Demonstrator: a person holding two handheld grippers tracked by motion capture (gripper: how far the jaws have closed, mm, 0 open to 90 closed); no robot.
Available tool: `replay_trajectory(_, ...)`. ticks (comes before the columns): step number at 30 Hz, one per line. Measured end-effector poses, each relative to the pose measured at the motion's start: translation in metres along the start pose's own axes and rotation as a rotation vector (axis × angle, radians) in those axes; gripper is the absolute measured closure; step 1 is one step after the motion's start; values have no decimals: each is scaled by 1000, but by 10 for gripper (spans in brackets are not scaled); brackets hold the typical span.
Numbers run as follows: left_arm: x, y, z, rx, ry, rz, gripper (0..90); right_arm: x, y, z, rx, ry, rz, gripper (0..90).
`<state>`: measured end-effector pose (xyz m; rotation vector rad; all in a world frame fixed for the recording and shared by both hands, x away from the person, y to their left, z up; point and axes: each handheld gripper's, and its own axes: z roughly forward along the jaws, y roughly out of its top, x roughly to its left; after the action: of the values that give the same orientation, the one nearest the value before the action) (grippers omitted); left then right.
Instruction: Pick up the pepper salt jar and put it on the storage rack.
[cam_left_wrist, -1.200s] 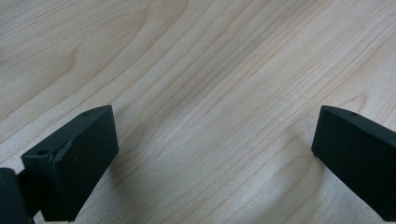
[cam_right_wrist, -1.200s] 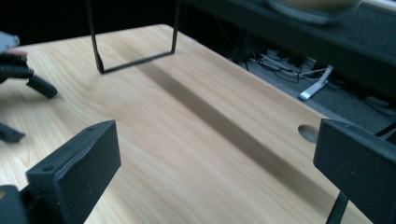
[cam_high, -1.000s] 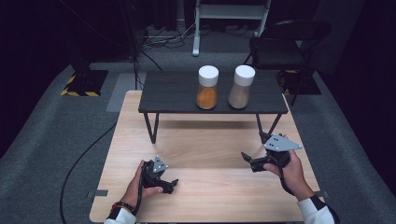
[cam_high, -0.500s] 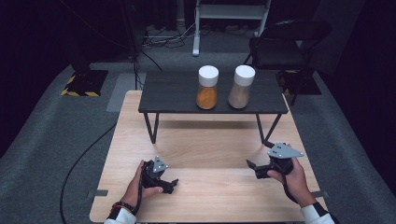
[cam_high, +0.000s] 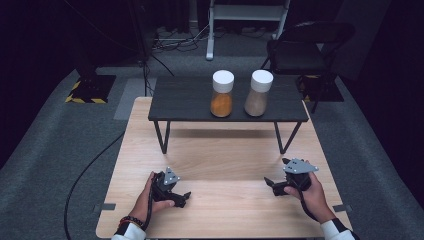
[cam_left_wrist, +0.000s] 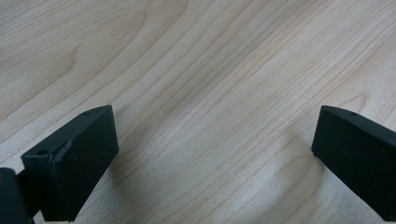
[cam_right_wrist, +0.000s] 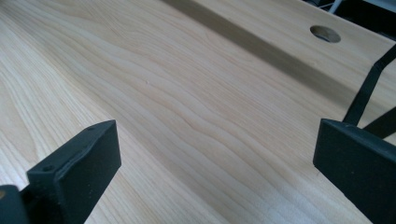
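Two white-capped jars stand on a low black shelf (cam_high: 190, 100) at the back of the wooden table (cam_high: 220, 155): one with orange powder (cam_high: 222, 95), one with tan powder (cam_high: 258, 93). My left gripper (cam_high: 184, 198) rests low on the table at the front left, held in a hand, open with bare wood between its jaws (cam_left_wrist: 215, 154). My right gripper (cam_high: 270, 185) sits at the front right, also open, with nothing but wood grain (cam_right_wrist: 210, 140) between its jaws. Both grippers are well in front of the shelf.
The shelf stands on thin black legs (cam_high: 162, 136) over the table's back half. A round hole (cam_right_wrist: 325, 33) in the tabletop and a shelf leg (cam_right_wrist: 366, 91) appear in the right gripper view. A black chair (cam_high: 305, 50) stands behind the table; a cable (cam_high: 85, 175) trails at left.
My right gripper has come down and back toward the table's front edge, settling lower on the wood. The left gripper has stayed where it was.
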<state>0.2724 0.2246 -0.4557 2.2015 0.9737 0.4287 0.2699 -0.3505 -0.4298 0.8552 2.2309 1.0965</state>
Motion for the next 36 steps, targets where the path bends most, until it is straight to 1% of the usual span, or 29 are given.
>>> replay_trajectory(4, 0, 0, 0, 0, 1, -1, 5, 0, -4, 2, 25, -1, -5, 7)
replay_trajectory(10, 0, 0, 0, 0, 1, -1, 5, -1, -8, 7, 65, 14, 11, 10)
replay_trajectory(12, 0, 0, 0, 0, 1, -1, 5, 1, -9, 8, 86, 12, -5, 10)
replay_trajectory(14, 0, 0, 0, 0, 1, -1, 5, 1, -11, 9, 102, 19, -2, 10)
replay_trajectory(15, 0, 0, 0, 0, 1, -1, 5, 1, -12, 11, 118, 18, -12, 10)
replay_trajectory(17, 0, 0, 0, 0, 1, -1, 5, 2, -13, 12, 131, 12, -14, 11)
replay_trajectory(19, 0, 0, 0, 0, 1, -1, 5, 1, -15, 12, 130, 6, -8, 11)
replay_trajectory(21, 0, 0, 0, 0, 1, -1, 5, 3, -15, 12, 134, -8, -19, 11)
replay_trajectory(25, 0, 0, 0, 0, 1, -1, 5, 2, -16, 16, 166, -15, -24, 11)
replay_trajectory(30, 0, 0, 0, 0, 0, -1, 5, -3, -20, 16, 164, -13, 10, 9)
replay_trajectory(34, 0, 0, 0, 0, 0, -1, 5, -10, -23, 17, 163, 8, 60, 1)
replay_trajectory(36, 0, 0, 0, 0, 0, -1, 5, -16, -25, 18, 165, 28, 105, 1)
